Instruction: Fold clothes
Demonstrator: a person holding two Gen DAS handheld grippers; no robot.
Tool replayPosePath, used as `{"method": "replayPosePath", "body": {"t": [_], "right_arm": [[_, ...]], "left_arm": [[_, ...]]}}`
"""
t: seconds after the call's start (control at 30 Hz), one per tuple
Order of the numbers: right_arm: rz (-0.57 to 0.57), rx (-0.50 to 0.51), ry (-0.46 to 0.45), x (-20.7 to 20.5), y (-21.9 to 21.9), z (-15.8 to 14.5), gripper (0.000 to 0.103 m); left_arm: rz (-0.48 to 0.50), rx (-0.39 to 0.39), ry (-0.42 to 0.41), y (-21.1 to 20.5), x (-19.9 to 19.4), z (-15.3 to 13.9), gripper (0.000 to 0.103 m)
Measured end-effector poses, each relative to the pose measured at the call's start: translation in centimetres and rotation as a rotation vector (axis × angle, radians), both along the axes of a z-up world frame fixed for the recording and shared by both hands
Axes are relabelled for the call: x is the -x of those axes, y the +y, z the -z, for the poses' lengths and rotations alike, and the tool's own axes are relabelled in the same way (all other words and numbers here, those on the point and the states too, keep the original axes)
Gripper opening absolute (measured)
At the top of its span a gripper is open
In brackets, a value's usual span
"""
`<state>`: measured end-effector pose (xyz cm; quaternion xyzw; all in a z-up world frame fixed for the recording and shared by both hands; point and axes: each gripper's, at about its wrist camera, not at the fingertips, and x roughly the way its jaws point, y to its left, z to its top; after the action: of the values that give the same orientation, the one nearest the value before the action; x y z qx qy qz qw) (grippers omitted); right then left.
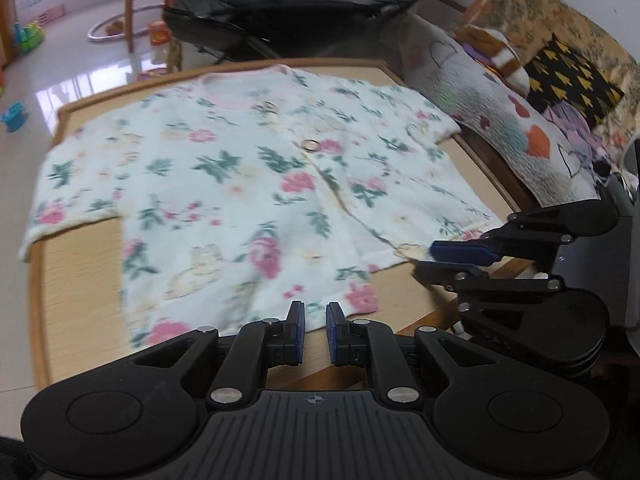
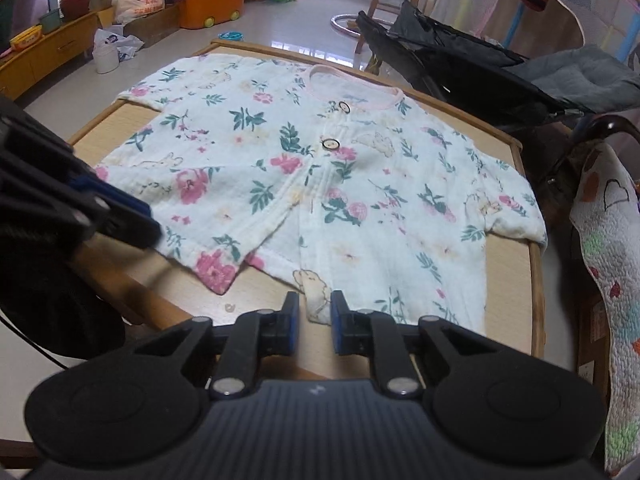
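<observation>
A white floral shirt [image 1: 240, 168] with a pink collar lies flat and face up on a wooden table [image 1: 80, 264], its front opening parted below two buttons. My left gripper [image 1: 316, 320] is at the near hem of one front panel, its jaws almost together with the hem edge between the pads. In the right wrist view, the left gripper [image 2: 154, 226] comes in from the left at that panel's edge. My right gripper [image 2: 315, 308] is pinched on the bear-print hem corner of the other panel of the shirt [image 2: 360, 184]. From the left wrist, the right gripper [image 1: 434, 262] shows side-on at that corner.
A quilt with hearts [image 1: 500, 120] hangs close along the table's right side [image 2: 604, 240]. A black folded stroller [image 2: 460, 64] stands behind the table's [image 2: 508, 280] far edge. An orange bin [image 2: 208, 4], bags and toys are on the floor beyond.
</observation>
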<state>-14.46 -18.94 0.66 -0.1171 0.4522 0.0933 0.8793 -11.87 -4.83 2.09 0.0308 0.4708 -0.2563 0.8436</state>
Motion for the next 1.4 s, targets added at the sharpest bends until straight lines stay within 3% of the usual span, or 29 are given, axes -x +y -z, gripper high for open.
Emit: {"method": "replayPosePath", "body": {"t": [0.13, 0.33, 0.43, 0.53, 0.8, 0.97, 1.1, 1.13, 1.23, 1.4], "right_arm": [[0.015, -0.025, -0.003, 0.0, -0.5, 0.0, 0.001], [0.039, -0.079, -0.012, 0.1, -1.3, -0.9, 0.001], [0.055, -0.097, -0.019, 0.1, -1.7, -1.3, 0.001], [0.076, -0.106, -0.015, 0.1, -2.2, -1.2, 0.001], [0.108, -0.117, -0.008, 0.1, -3.0, -1.0, 0.001], [0.122, -0.120, -0.005, 0.1, -3.2, -0.9, 0.001], [0.122, -0.122, -0.005, 0.2, -3.2, -0.9, 0.001], [0.124, -0.123, -0.005, 0.2, -3.2, -0.9, 0.001], [0.126, -0.133, -0.007, 0.2, -3.3, -1.0, 0.001], [0.137, -0.170, -0.008, 0.3, -3.7, -1.3, 0.001]], "left_arm": [[0.037, 0.010, -0.006, -1.4, -0.5, 0.5, 0.016], [0.057, 0.024, -0.026, -2.6, -0.7, 0.5, 0.019], [0.047, 0.019, -0.036, -3.0, -0.6, 0.3, 0.060], [0.025, 0.029, -0.021, -3.0, -0.8, 0.2, 0.060], [0.036, -0.035, -0.042, -3.7, -0.6, 0.3, 0.055], [0.077, -0.087, -0.065, -4.2, -0.1, 1.1, 0.046], [0.106, -0.117, -0.112, -4.3, 0.3, 1.2, 0.028], [0.110, -0.115, -0.116, -4.2, 0.3, 1.1, 0.017], [0.098, -0.099, -0.115, -3.8, 0.2, 1.0, 0.007], [0.037, 0.002, -0.074, -2.6, -0.2, 0.4, 0.005]]}}
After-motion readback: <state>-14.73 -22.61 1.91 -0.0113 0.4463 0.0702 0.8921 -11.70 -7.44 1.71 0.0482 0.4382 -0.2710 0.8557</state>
